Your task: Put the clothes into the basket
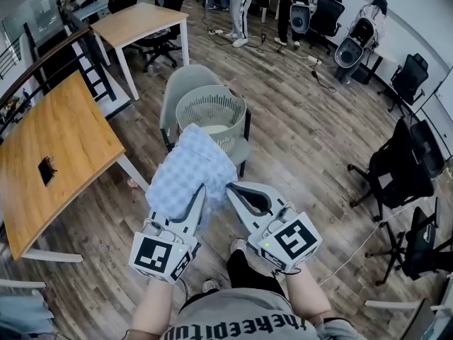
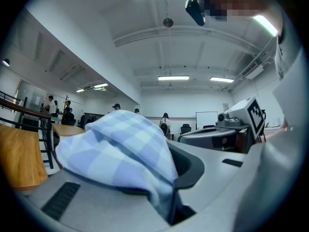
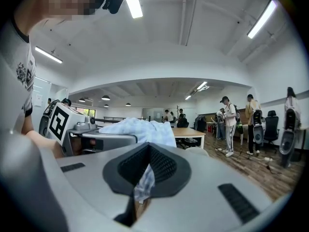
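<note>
A light blue checked cloth (image 1: 192, 170) hangs bunched between my two grippers, just in front of a round grey slatted basket (image 1: 190, 109). The basket stands on a grey chair (image 1: 175, 85). My left gripper (image 1: 201, 193) is shut on the cloth, which drapes over its jaws in the left gripper view (image 2: 120, 149) and runs down into the gap between them. My right gripper (image 1: 232, 187) is shut on an edge of the same cloth (image 3: 143, 181), a strip of which shows between its dark pads (image 3: 161, 166). Both grippers point level toward the basket.
A wooden table (image 1: 56, 147) stands at the left and a second one (image 1: 141, 20) further back. Black office chairs (image 1: 400, 168) line the right side. Several people (image 1: 241, 6) stand at the far end, with cables (image 1: 311, 66) lying on the plank floor.
</note>
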{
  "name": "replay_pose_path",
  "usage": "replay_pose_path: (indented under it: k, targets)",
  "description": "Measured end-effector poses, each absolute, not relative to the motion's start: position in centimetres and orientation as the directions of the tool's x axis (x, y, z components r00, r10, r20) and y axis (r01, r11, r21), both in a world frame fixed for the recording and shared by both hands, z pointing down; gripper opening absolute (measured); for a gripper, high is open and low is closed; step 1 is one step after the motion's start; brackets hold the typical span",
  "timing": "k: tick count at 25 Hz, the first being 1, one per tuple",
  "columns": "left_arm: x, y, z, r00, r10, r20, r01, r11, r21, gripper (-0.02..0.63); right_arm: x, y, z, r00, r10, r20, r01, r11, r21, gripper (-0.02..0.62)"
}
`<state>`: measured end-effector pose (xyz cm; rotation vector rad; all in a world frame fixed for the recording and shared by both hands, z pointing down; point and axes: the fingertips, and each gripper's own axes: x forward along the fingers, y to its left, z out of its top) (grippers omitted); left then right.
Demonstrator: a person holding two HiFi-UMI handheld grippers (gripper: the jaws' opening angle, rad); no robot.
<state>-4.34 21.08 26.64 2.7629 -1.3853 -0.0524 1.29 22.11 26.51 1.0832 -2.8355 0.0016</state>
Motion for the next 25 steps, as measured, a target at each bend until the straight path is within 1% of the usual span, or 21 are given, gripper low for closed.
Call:
replay_pose_path:
  k: [18,25]
  targets:
    - [-0.3,10.3,26.6,0.488,-0.873,0.003,-0.870,-0.486,0.081,0.078,5.9,10.6,26.5,-0.813,-0.574,0.100,-0.575,0.818,0.019,0.009]
    - [1.6,8.1,27.1,0.476,-0.879,0.010,-0.877,-0.474,0.080,0.078,7.6,8.0,27.2,-0.824,-0.559,0.092,-0.562,0.827,0.004,0.009]
